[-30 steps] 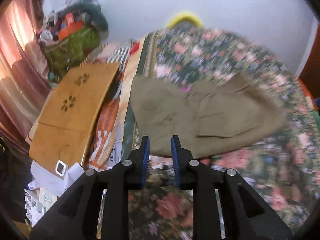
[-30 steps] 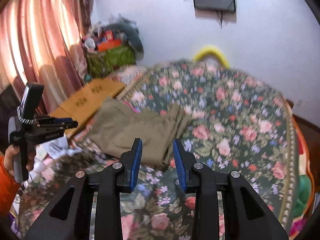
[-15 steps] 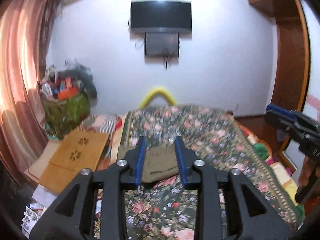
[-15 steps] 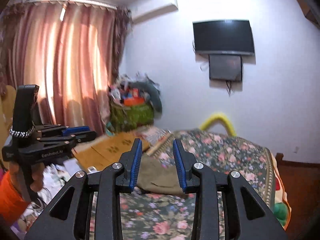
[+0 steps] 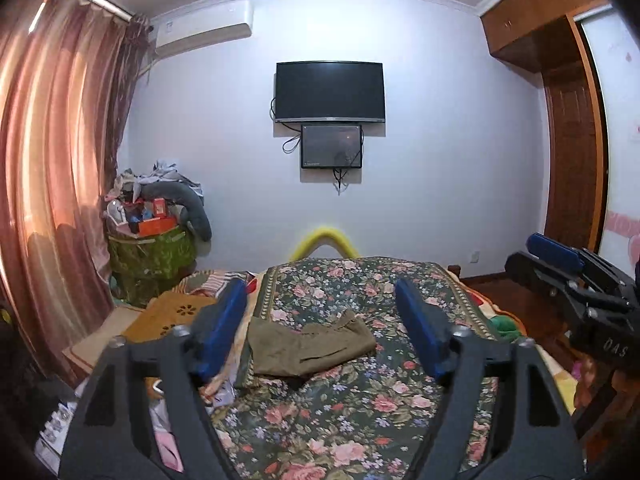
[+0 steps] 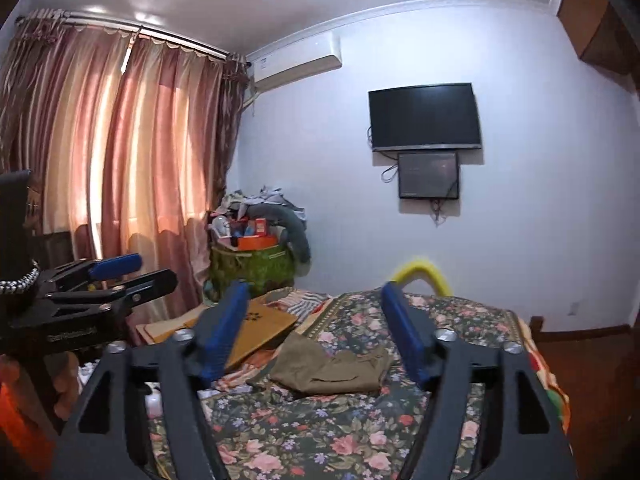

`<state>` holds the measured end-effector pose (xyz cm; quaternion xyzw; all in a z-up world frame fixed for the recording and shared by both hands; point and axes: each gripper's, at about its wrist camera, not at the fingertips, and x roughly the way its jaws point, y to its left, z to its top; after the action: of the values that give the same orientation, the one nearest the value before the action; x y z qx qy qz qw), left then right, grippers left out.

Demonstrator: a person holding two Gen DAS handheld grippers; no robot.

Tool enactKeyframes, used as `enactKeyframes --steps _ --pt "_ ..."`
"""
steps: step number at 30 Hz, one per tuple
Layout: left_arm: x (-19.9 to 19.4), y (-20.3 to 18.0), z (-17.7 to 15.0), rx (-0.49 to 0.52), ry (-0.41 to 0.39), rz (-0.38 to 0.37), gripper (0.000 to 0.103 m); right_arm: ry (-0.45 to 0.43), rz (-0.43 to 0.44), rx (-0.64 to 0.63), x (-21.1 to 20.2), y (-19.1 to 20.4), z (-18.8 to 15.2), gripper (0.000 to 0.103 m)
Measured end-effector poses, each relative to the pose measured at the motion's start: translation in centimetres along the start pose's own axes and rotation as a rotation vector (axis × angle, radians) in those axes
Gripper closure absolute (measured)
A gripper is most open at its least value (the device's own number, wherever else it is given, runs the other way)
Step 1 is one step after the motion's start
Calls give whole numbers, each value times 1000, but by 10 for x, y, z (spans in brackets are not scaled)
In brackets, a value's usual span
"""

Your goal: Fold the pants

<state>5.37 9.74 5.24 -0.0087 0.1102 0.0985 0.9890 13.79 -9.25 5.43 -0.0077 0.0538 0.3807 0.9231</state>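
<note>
The olive-brown pants (image 5: 310, 346) lie folded into a compact bundle on the floral bedspread (image 5: 360, 408), toward the bed's left edge; they also show in the right wrist view (image 6: 336, 368). My left gripper (image 5: 322, 336) is wide open and empty, held well back above the bed's near end. My right gripper (image 6: 314, 332) is wide open and empty, also held back from the pants. The right gripper also shows at the right edge of the left wrist view (image 5: 560, 264). The left gripper shows at the left of the right wrist view (image 6: 120, 272).
A wooden board (image 5: 176, 316) lies beside the bed on the left. A green bag piled with clutter (image 5: 150, 256) stands by the pink curtains (image 5: 48, 200). A TV (image 5: 330, 92) hangs on the far wall. A wooden wardrobe (image 5: 568, 140) stands at the right.
Both grippers have pulled back and tilted up from close over the pants to far from them. Both jaws have opened from narrow to wide. The pants lie still.
</note>
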Motion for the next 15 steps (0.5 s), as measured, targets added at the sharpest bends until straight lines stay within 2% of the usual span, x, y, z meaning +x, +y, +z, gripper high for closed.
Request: enactKeyframes --steps 4,7,15 --pt "-11 2 -3 -21 -20 23 11 -3 -27 -16 -7 2 0 15" --pt "-16 4 -7 -22 -32 33 4 6 -42 -9 -7 0 -2 1" --pt "-18 7 -12 -22 -33 40 2 19 -50 16 -12 -2 -5 0"
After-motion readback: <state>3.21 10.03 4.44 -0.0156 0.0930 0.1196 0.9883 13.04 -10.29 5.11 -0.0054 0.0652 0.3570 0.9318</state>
